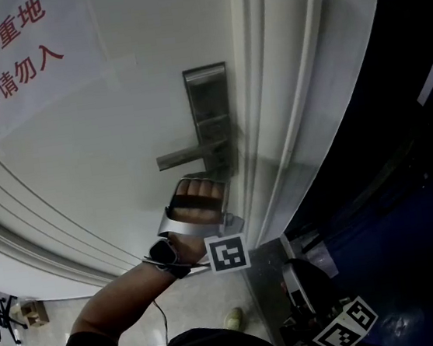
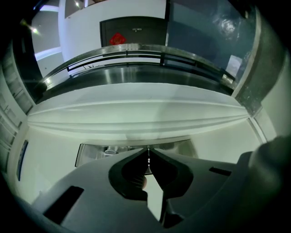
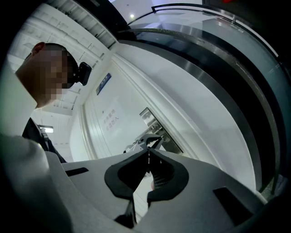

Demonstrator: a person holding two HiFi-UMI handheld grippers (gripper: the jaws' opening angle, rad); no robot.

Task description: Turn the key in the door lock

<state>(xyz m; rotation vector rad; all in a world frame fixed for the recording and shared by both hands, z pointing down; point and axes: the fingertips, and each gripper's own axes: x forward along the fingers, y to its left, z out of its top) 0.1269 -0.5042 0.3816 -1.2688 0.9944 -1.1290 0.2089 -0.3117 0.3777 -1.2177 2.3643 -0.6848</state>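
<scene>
A steel lock plate point(image 1: 209, 106) with a lever handle point(image 1: 185, 157) sits on the white door point(image 1: 103, 143). A hand holds my left gripper point(image 2: 148, 149) up against the lower end of the plate, just under the lever. Its jaws are shut, and a thin glinting metal piece, the key point(image 2: 148, 160), shows between them. The keyhole itself is hidden behind the jaws. My right gripper point(image 3: 148, 152) hangs low at the right, away from the door, shut with nothing in it. Its marker cube point(image 1: 346, 326) shows at the bottom of the head view.
A paper sign point(image 1: 10, 56) with red characters is stuck on the door at upper left. The white door frame point(image 1: 284, 82) runs along the right of the lock, with dark blue panels point(image 1: 410, 215) beyond it. Pale tiled floor point(image 1: 139, 311) lies below.
</scene>
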